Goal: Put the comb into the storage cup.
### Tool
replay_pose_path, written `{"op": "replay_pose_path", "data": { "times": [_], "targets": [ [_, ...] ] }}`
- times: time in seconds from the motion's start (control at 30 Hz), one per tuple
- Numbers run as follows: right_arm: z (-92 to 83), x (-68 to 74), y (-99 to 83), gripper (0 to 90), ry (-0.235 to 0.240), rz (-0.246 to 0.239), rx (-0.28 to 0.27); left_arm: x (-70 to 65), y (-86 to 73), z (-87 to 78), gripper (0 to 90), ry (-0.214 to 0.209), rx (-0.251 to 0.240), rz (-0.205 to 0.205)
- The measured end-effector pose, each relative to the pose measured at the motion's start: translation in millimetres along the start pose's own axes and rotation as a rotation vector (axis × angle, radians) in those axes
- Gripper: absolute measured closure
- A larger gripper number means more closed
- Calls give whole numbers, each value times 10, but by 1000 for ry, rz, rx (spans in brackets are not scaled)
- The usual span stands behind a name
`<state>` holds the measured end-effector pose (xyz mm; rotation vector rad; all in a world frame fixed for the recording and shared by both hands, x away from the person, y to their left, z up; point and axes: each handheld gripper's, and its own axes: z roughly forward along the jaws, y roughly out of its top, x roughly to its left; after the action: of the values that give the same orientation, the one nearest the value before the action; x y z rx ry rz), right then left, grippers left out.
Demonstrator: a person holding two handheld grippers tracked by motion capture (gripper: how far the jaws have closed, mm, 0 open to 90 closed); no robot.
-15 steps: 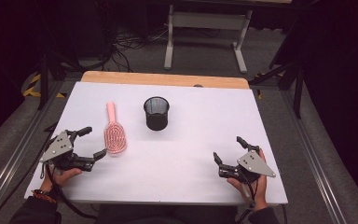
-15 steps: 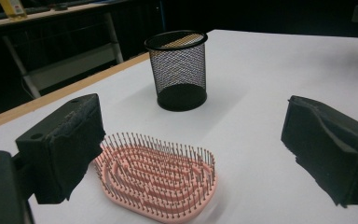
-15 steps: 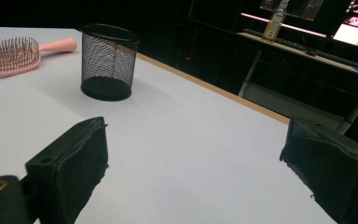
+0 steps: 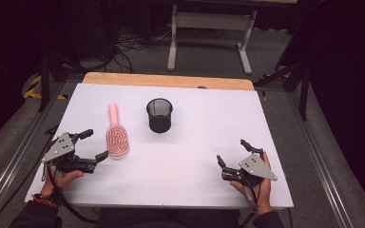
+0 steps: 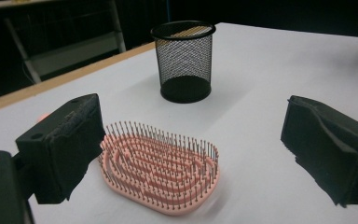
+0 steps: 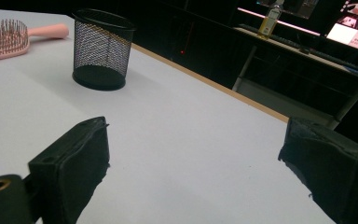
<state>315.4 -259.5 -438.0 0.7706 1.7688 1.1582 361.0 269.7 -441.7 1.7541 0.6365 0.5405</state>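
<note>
A pink hairbrush (image 4: 117, 140) lies bristles up on the white table (image 4: 195, 161), handle pointing away from me. My left gripper (image 4: 96, 144) rests on the table just left of the brush head, open, its jaws pointing toward it. In the left gripper view the brush (image 5: 161, 170) lies just ahead of the wide-open left gripper (image 5: 191, 116), untouched by the pads. A black mesh cup (image 4: 159, 115) stands upright right of the brush and farther back. My right gripper (image 4: 231, 151) sits open near the front right, with nothing between its jaws (image 6: 196, 135).
From the right gripper view, the mesh cup (image 6: 102, 49) and brush (image 6: 9, 37) are far off to the upper left. A wooden strip (image 4: 168, 80) borders the table's far edge. A metal stand (image 4: 209, 33) and cables are on the floor beyond.
</note>
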Motion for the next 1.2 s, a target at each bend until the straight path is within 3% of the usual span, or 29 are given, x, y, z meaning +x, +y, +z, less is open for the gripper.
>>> {"op": "replay_pose_path", "data": {
  "times": [0.13, 0.2, 0.27, 0.3, 0.33, 0.37, 0.43, 0.47, 0.6, 0.67, 0.7, 0.77, 0.8, 0.83, 0.97, 1.0, 1.1, 1.2],
  "targets": [
    [25, 11, -14, 83, 5, -9, 17, 21, 18, 34, 98, 62, 39, -41],
    [34, 7, -22, 85, 7, -4, 17, 41, 35, 57, 97, 61, 55, -88],
    [43, 0, -32, 86, 4, -3, 23, 62, 80, 127, 107, 94, 81, -146],
    [49, -5, -42, 86, 2, -3, 30, 72, 99, 154, 106, 94, 102, -164],
    [63, -14, -64, 89, 3, 4, 36, 93, 157, 233, 104, 116, 164, -209],
    [63, -14, -64, 89, 3, 4, 36, 93, 157, 233, 102, 116, 164, -209],
    [79, -24, -94, 92, 18, 4, 42, 142, 209, 307, 100, 99, 215, -279],
    [89, -29, -110, 94, 21, 4, 47, 160, 240, 342, 108, 116, 241, -302],
    [108, -52, -144, 96, 20, 15, 65, 307, 390, 506, 109, 199, 327, -333],
    [103, -57, -146, 97, 16, 15, 70, 428, 449, 604, 114, 194, 356, -382],
    [102, -56, -149, 97, 17, 12, 73, 503, 482, 673, 108, 211, 396, -407],
    [111, -54, -157, 97, 15, 10, 77, 573, 522, 791, 121, 242, 453, -411],
    [118, -56, -162, 100, 16, 11, 80, 646, 547, 916, 130, 255, 503, -427],
    [118, -56, -162, 100, 16, 11, 80, 646, 547, 916, 142, 255, 503, -427],
    [132, -51, -173, 101, 19, 0, 93, 818, 573, 1184, 213, 267, 588, -492],
    [132, -50, -174, 101, 22, -1, 95, 848, 567, 1244, 248, 262, 615, -498],
    [134, -48, -180, 101, 24, -7, 100, 897, 555, 1357, 271, 297, 674, -494],
    [137, -53, -190, 103, 30, -7, 106, 920, 524, 1391, 283, 289, 690, -513]
  ]
}}
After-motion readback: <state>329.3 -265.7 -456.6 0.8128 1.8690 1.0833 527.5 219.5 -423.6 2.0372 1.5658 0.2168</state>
